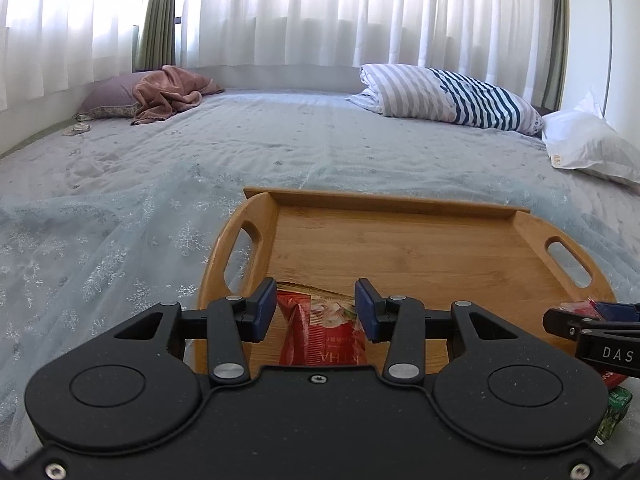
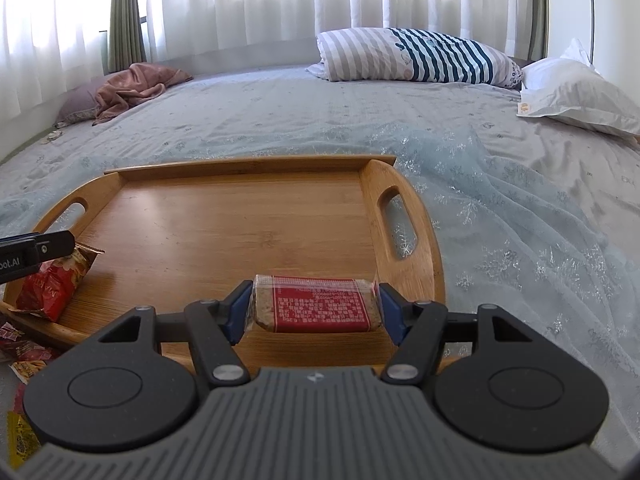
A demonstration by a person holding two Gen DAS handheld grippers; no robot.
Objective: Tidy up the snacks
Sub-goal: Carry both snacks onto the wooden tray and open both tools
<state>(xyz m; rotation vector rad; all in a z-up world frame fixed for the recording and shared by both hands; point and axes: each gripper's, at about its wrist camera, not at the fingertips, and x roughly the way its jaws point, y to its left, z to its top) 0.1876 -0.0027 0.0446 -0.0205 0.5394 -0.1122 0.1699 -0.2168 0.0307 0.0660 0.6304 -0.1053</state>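
A wooden tray (image 1: pixel 400 240) with two handle slots lies on the bed; it also shows in the right wrist view (image 2: pixel 224 216). My left gripper (image 1: pixel 316 308) is over the tray's near left part, with a red snack bag (image 1: pixel 320 332) between its blue pads; the pads stand slightly off the bag's sides. The bag shows in the right wrist view (image 2: pixel 52 284), resting on the tray. My right gripper (image 2: pixel 316 306) is shut on a wrapped brown bar with a red label (image 2: pixel 316 306), held over the tray's near right edge.
Loose snack packets lie on the bed before the tray: red ones (image 2: pixel 20 344), a yellow one (image 2: pixel 20 436), a green one (image 1: pixel 614 408). Striped pillow (image 1: pixel 448 96), white pillow (image 1: pixel 588 144) and pink blanket (image 1: pixel 168 92) lie at the far side.
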